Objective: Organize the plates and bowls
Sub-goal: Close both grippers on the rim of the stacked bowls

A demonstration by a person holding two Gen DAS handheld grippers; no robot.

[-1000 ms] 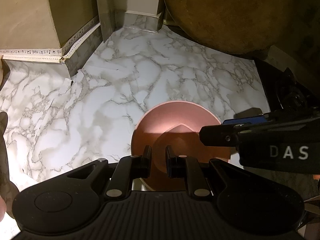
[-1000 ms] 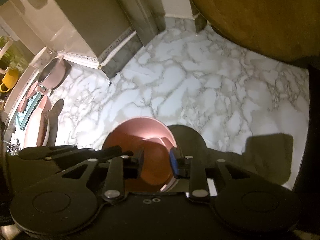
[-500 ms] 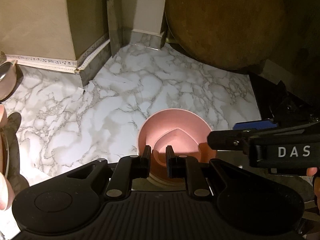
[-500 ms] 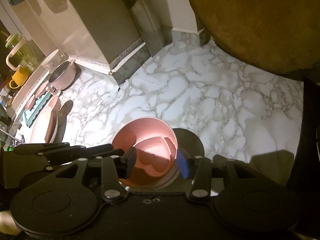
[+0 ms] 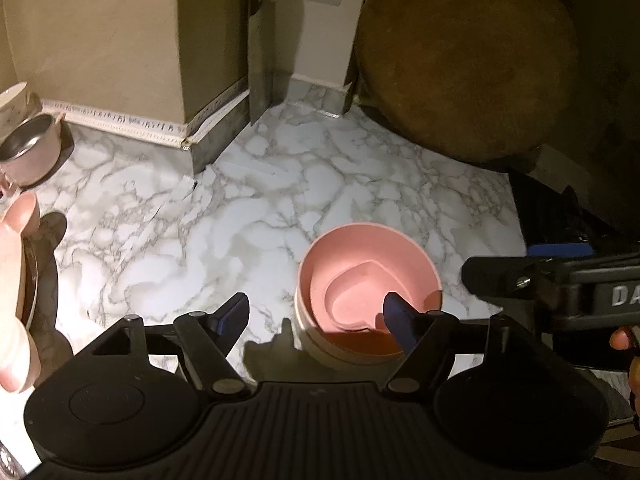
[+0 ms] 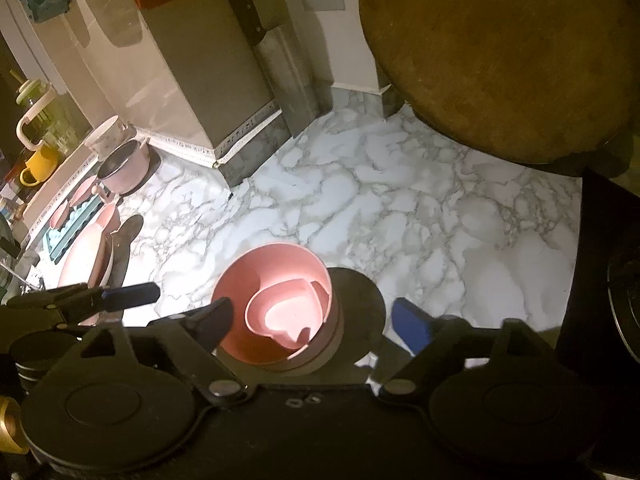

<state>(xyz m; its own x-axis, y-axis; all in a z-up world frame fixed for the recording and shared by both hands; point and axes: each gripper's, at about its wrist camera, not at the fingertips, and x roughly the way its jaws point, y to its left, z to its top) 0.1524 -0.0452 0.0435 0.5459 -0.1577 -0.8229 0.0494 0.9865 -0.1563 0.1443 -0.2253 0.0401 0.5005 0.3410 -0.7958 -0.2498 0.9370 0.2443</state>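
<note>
A pink bowl (image 5: 368,284) with a smaller heart-shaped pink bowl nested inside stands on the marble counter; it also shows in the right wrist view (image 6: 276,304). My left gripper (image 5: 316,316) is open, its fingers spread just in front of the bowl, holding nothing. My right gripper (image 6: 312,320) is open too, its fingers on either side of the bowl's near rim, apart from it. Pink plates (image 6: 86,256) stand in a rack at the left.
A pink pot (image 6: 124,164) and a white cup (image 6: 106,136) stand at the back left. A round wooden board (image 5: 464,56) leans at the back right. A cleaver (image 6: 276,48) hangs on the wall. A yellow mug (image 6: 38,164) is at far left.
Both grippers have opened and let go of the pink bowl, which now stands on the counter. Both have pulled back and up a little.
</note>
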